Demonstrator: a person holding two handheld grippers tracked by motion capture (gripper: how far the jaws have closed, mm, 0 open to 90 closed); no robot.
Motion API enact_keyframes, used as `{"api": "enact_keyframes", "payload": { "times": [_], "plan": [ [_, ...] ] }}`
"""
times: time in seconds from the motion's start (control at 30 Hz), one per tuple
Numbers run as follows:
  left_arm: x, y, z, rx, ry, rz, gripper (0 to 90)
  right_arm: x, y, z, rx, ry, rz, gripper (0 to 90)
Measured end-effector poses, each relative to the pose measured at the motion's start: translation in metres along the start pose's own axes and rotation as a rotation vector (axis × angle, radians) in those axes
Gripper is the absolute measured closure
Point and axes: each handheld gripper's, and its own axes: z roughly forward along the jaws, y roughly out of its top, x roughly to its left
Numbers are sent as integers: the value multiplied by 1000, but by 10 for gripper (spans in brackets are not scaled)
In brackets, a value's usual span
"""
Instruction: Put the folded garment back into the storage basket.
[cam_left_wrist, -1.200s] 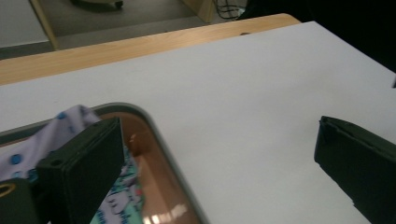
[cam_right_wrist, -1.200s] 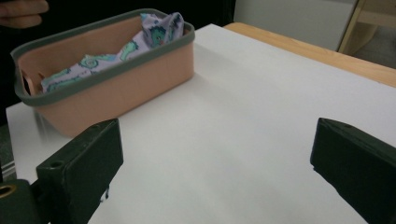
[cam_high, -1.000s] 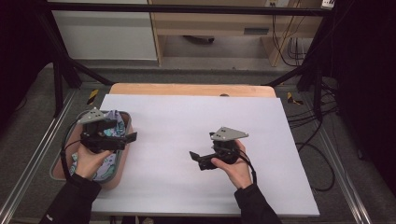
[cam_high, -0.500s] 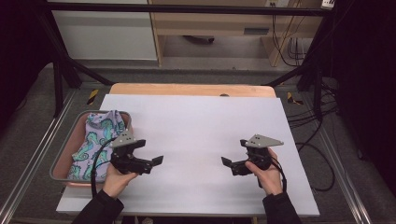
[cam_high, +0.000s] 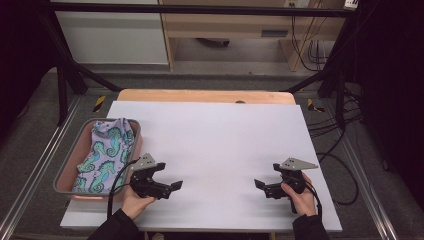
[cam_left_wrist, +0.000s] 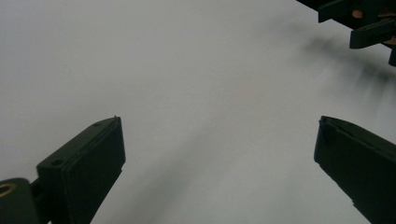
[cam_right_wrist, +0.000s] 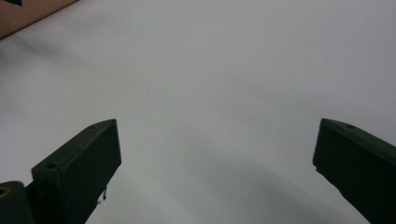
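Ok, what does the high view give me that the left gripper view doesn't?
High view: the seahorse-print cloth lying in the tray at the table's left edge, both hands, and the left tool beside that tray. Left gripper view: the left tool's jaws close up, spread wide with nothing between them. Shared: the white tabletop and the right tool, at the left gripper view's top right corner.

Bare white tabletop (cam_high: 215, 145) between tools (tray (cam_high: 64, 172) flanks left).

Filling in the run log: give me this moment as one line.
left claw: open, empty | right claw: open, empty | seahorse cloth: in tray | both claws over white tabletop
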Motion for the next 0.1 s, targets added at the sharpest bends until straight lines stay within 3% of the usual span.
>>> {"api": "enact_keyframes", "payload": {
  "times": [0.1],
  "plan": [
    [2, -2, 1, -1, -1, -5, 16, 0, -2, -1, 1, -6, 2, 19]
  ]
}}
